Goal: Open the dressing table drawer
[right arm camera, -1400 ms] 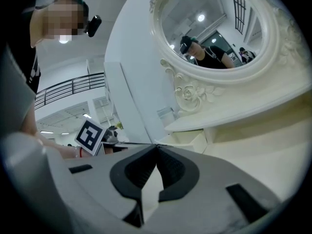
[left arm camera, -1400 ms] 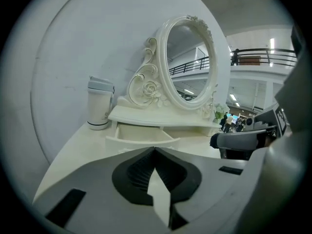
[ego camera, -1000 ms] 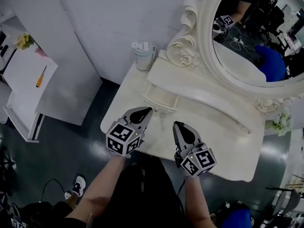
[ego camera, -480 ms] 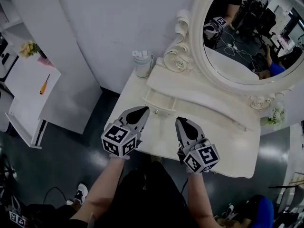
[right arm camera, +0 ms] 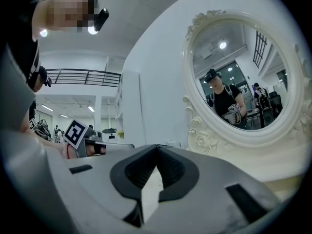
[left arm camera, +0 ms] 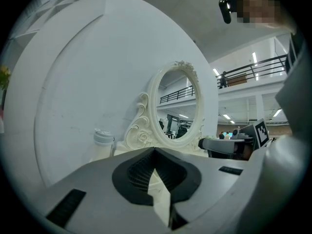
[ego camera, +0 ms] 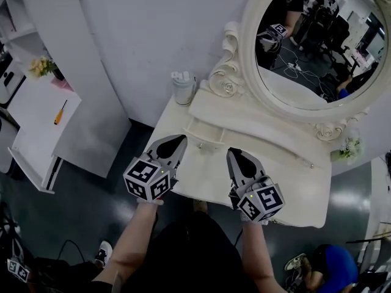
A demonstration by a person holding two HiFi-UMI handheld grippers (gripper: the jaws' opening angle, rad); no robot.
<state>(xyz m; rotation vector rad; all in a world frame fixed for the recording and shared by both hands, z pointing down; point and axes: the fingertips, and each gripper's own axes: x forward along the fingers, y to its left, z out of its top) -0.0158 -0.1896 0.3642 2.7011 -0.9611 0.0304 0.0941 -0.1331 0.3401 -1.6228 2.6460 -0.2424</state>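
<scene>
- Far left: white side desk [ego camera: 33,124] with 1 orange-handled screwdriver [ego camera: 60,112] lying on it; small bunch of yellow flowers [ego camera: 41,66] at its back edge.
- White lidded bottle [ego camera: 182,88] stands at the back left corner of the dressing table [ego camera: 287,191], beside the carved scroll of the mirror frame.
- Left gripper [ego camera: 181,139]: jaws closed tip to tip, nothing between them. It is over the left front part of the tabletop and points toward the wall.
- Drawer [ego camera: 206,130]: set in the left end of the raised shelf below the mirror, just beyond the left gripper's tip. Neither gripper touches it.
- Right gripper [ego camera: 233,153]: jaws closed, empty, beside the left one, near the table's front edge.
- Oval mirror [ego camera: 311,47] to the right, reflecting the person with the 2 grippers.
</scene>
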